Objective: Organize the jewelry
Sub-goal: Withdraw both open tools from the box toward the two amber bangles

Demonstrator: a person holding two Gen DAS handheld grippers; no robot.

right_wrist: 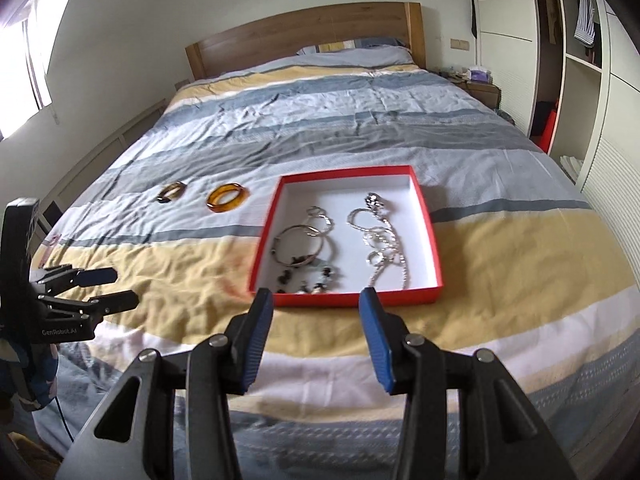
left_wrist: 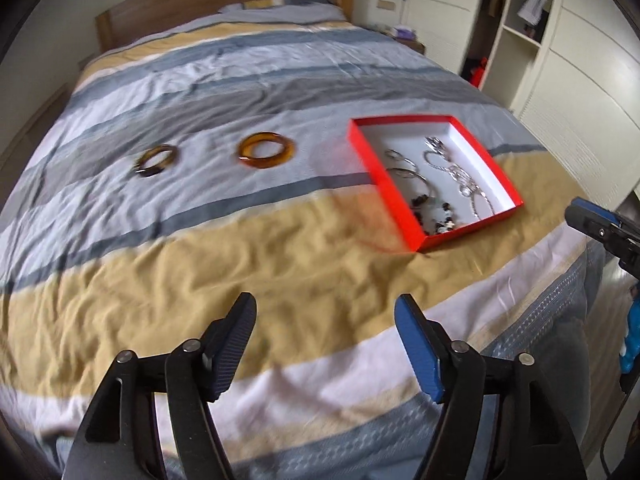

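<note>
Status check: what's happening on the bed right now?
Both tongs open, empty. Two bangles outside red box. Nothing in the way.

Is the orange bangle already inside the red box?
No, the orange bangle lies on the bedcover, left of the red box, beside the darker bangle.

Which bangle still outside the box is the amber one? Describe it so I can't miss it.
Find the red box on the striped bedspread. Two bangles lie just left of it. The amber bangle is nearer the box, clear orange-gold, unlike the dark mottled bangle farther left.
</note>
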